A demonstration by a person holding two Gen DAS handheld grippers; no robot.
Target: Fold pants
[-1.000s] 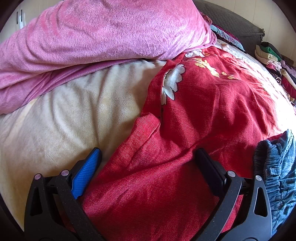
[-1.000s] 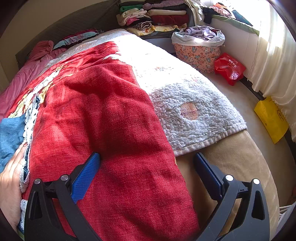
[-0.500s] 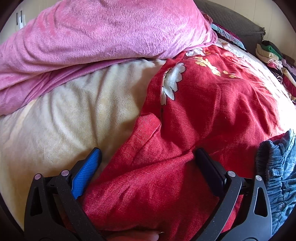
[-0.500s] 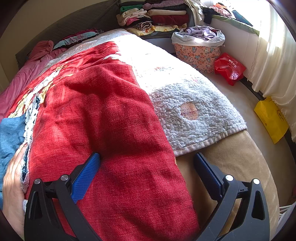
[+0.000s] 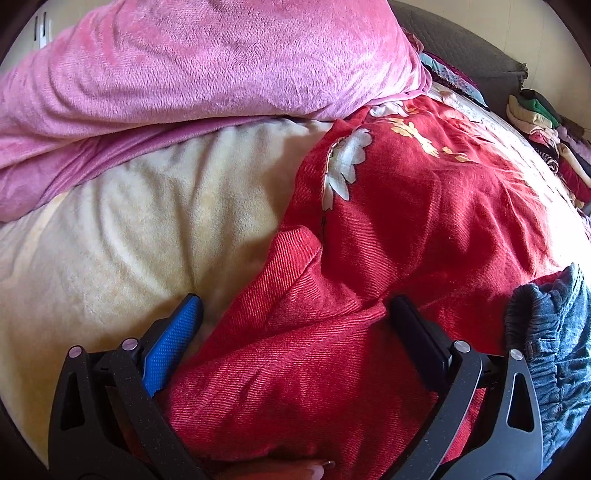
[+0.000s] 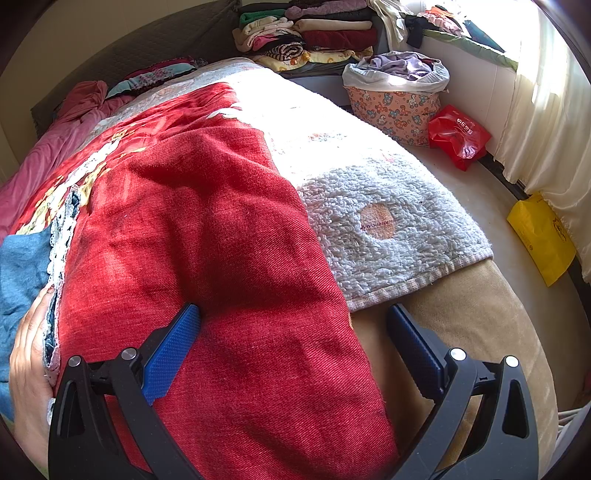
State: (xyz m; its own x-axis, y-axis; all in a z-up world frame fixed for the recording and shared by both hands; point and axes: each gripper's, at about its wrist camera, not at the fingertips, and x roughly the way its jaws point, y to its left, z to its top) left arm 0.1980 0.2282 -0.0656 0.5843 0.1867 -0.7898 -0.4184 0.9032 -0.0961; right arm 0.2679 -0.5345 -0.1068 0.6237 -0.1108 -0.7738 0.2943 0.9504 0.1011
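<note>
Blue denim pants with an elastic waist lie on a red flowered blanket, at the right edge of the left wrist view. In the right wrist view the pants show at the far left with a white lace trim, and a bare hand rests on them. My left gripper is open over a fold of the red blanket, left of the pants. My right gripper is open over the red blanket, right of the pants. Neither holds anything.
A pink plush blanket is piled at the back left over a cream sheet. A white fleecy towel lies on the bed's right. Folded clothes, a laundry basket, a red bag and a yellow bag lie beyond.
The left wrist view has shifted slightly and a fingertip now shows at its bottom edge. In the right wrist view the hand has slid a little further over the pants.
</note>
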